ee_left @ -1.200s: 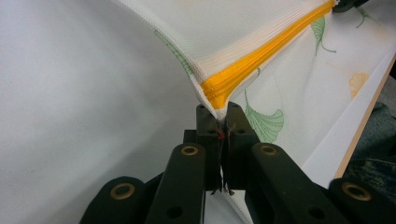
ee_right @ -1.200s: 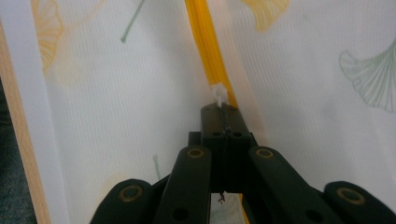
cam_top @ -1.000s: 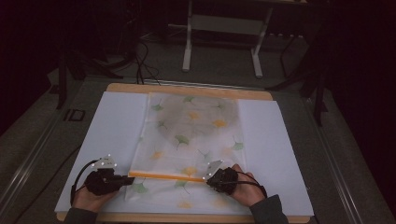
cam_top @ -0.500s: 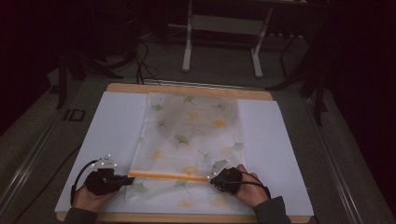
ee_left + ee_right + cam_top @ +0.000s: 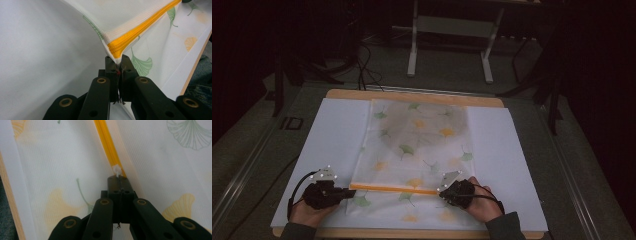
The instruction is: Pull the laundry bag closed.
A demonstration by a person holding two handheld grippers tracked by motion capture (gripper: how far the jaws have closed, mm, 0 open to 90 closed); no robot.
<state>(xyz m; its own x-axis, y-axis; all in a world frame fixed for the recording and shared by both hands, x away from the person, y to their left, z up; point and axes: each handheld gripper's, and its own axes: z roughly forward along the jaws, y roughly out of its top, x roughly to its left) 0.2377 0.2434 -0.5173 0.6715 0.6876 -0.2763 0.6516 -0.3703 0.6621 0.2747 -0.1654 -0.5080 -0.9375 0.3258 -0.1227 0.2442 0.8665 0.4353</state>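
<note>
A white mesh bag (image 5: 419, 135) printed with green and yellow leaves lies flat on the white sheet. Its orange zipper (image 5: 392, 188) runs across near the front edge. My left gripper (image 5: 351, 191) is shut on the bag's corner at the zipper's left end, and in the left gripper view (image 5: 119, 61) that corner (image 5: 113, 51) is lifted off the sheet. My right gripper (image 5: 441, 191) is at the zipper's right part. In the right gripper view (image 5: 119, 178) it is shut on the small white zipper pull (image 5: 117, 170), with the orange zipper (image 5: 107, 142) running away ahead.
A white sheet (image 5: 507, 150) covers a wooden table whose edge (image 5: 412, 95) shows at the back. Behind the table stands a white metal frame (image 5: 449, 30) on a dark floor with cables (image 5: 362, 60). A person's hands hold both grippers at the front edge.
My right gripper has edged slightly to the right along the zipper. The left gripper has stayed in place on the corner.
</note>
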